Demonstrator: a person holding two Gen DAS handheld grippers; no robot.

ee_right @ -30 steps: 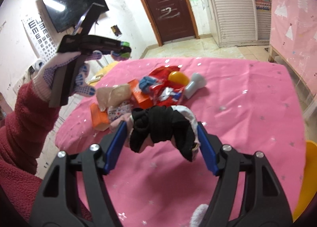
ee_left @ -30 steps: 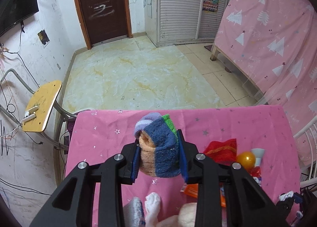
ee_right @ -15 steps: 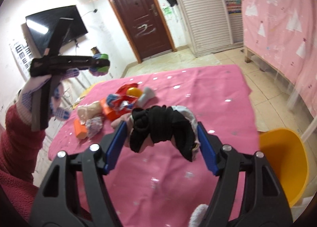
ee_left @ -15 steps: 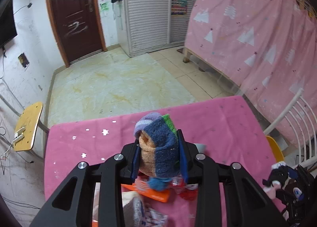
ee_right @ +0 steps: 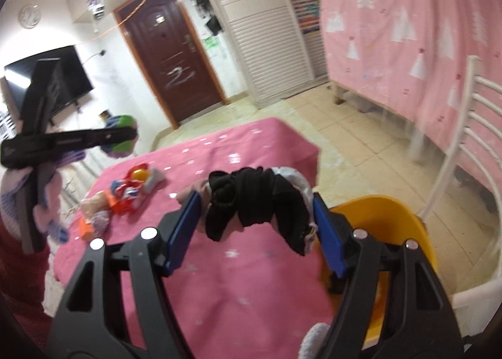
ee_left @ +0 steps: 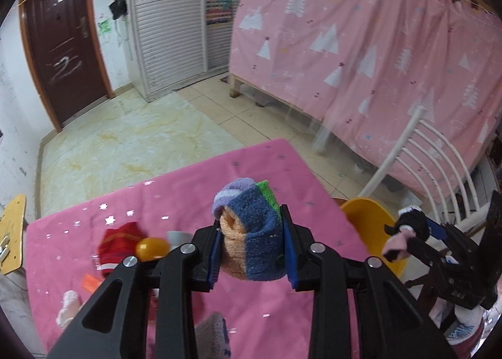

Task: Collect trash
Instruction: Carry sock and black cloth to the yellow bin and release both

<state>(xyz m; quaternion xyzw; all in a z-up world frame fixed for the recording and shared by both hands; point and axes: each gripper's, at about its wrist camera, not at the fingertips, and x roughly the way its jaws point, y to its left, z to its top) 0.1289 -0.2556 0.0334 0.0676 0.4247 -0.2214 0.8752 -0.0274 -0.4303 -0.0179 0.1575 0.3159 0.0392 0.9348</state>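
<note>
A: What is each claw carrying?

B: The left gripper (ee_left: 251, 249) is clamped on a rolled sock of blue, orange, lilac and green terry cloth (ee_left: 251, 233), its blue pads pressed to both sides. The right gripper (ee_right: 255, 232) stands wider, its pads closed on a rolled bundle of black socks with pale cloth inside (ee_right: 257, 202). Both bundles hang above the table covered in pink star-print cloth (ee_right: 235, 280).

A: And the rest of the trash?

B: A loose heap near the table's left edge: a red crumpled wrapper (ee_left: 120, 239), a round orange-yellow ball (ee_left: 152, 247), an orange carton (ee_right: 117, 205) and pale scraps. The left gripper's own fingers cover part of the heap in its view, and several pieces are too small to name.

A: Where is the bin?

B: A yellow plastic bucket (ee_right: 382, 217) sits just off the table's right edge, beside a white slatted chair (ee_right: 464, 139). The right gripper's finger hides its near rim, and its inside cannot be made out.

A: Is the person visible?

B: Only a gloved hand and a red sleeve (ee_right: 18, 268), cut off at the right wrist picture's left edge.
</note>
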